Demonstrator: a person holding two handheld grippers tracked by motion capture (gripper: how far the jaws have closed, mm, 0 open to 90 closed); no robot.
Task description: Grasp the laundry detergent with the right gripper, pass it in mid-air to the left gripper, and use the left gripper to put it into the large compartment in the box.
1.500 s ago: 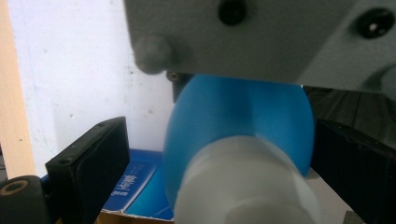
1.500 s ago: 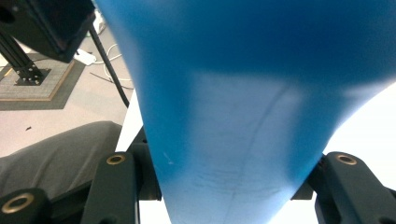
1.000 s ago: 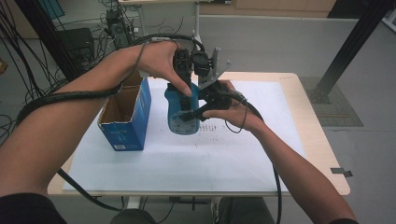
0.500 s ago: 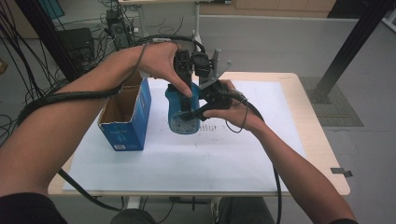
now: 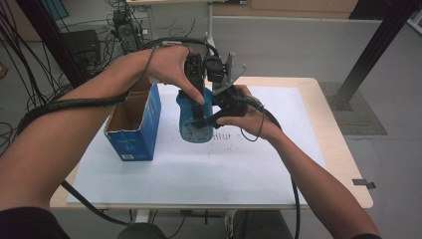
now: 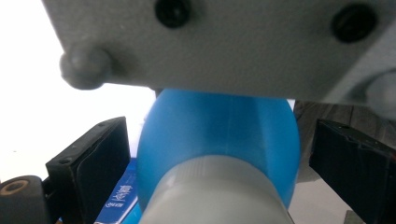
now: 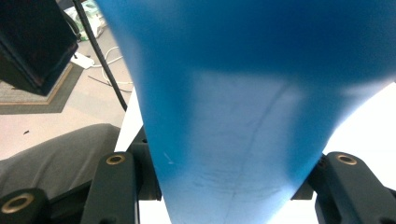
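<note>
A lab: cable bundles (image 5: 30, 55), black frame posts (image 5: 378, 45) and electronics (image 5: 124, 25) ring a paper-covered table (image 5: 343, 164).

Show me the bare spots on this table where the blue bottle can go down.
Free: the white sheet along the near edge, below the blue bottle, and its right half toward the wooden table edge. Crowded: the left, where the open blue box stands close beside the bottle.

Black grippers (image 5: 201, 92); grey plate (image 5: 230, 69); black cables (image 5: 69, 104).
</note>
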